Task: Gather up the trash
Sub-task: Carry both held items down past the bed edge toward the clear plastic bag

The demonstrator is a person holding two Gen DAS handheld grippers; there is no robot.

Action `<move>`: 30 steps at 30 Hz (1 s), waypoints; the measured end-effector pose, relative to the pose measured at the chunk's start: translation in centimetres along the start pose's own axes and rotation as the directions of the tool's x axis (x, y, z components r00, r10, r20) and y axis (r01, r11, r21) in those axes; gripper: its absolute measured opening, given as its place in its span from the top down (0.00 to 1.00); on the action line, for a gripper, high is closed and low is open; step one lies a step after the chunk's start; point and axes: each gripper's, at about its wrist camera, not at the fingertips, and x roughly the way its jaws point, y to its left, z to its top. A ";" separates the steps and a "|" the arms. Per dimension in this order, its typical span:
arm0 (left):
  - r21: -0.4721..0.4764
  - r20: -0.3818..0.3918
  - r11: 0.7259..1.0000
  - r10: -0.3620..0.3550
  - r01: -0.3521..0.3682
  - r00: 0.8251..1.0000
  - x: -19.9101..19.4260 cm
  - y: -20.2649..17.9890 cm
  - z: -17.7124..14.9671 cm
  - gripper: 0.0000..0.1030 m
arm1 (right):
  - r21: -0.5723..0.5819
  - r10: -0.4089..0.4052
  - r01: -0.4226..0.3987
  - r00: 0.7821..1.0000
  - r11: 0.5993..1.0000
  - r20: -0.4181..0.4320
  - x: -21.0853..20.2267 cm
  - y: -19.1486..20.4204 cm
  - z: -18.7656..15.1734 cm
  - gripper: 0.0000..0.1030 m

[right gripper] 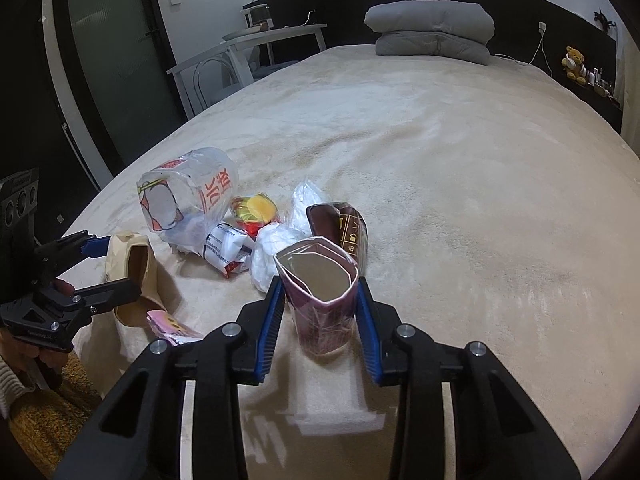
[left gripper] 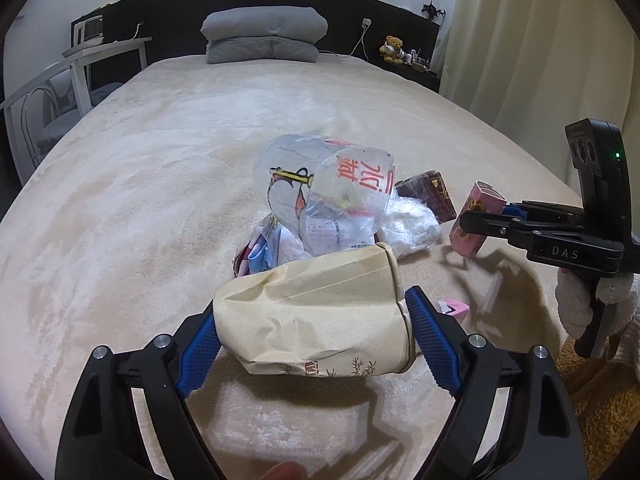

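A crumpled brown paper bag (left gripper: 316, 320) lies on its side on the beige bed (left gripper: 160, 200). My left gripper (left gripper: 312, 304) is shut on it, a blue pad pressed against each end. An upright pink carton (right gripper: 320, 300) with an open top is clamped between the pads of my right gripper (right gripper: 319, 284). In the left wrist view that gripper (left gripper: 480, 222) holds the pink carton (left gripper: 476, 216) at the right. Behind them sits a pile: a clear printed plastic bag (right gripper: 188, 196), a white printed packet (right gripper: 226, 248), crumpled white plastic (right gripper: 272, 256), a dark brown carton (right gripper: 344, 228) and a yellow-red wrapper (right gripper: 256, 210).
A small pink wrapper (right gripper: 168, 326) lies near the bed's front edge beside the paper bag. A folded grey quilt (left gripper: 264, 34) rests at the dark headboard. A white table and chair (right gripper: 248, 52) stand left of the bed, a curtain (left gripper: 540, 40) to the right.
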 end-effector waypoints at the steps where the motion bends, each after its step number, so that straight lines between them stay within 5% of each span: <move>1: -0.005 0.007 1.000 0.000 0.000 1.000 -0.3 0.1 0.0 0.18 | 0.002 0.002 -0.002 1.000 1.000 0.006 -0.3 0.0 0.0 0.65; 30: -0.052 0.185 0.996 -0.066 0.077 0.981 -8.5 -3.1 -3.5 0.18 | 0.078 0.023 -0.034 0.991 0.996 0.135 -9.3 2.8 -4.4 0.65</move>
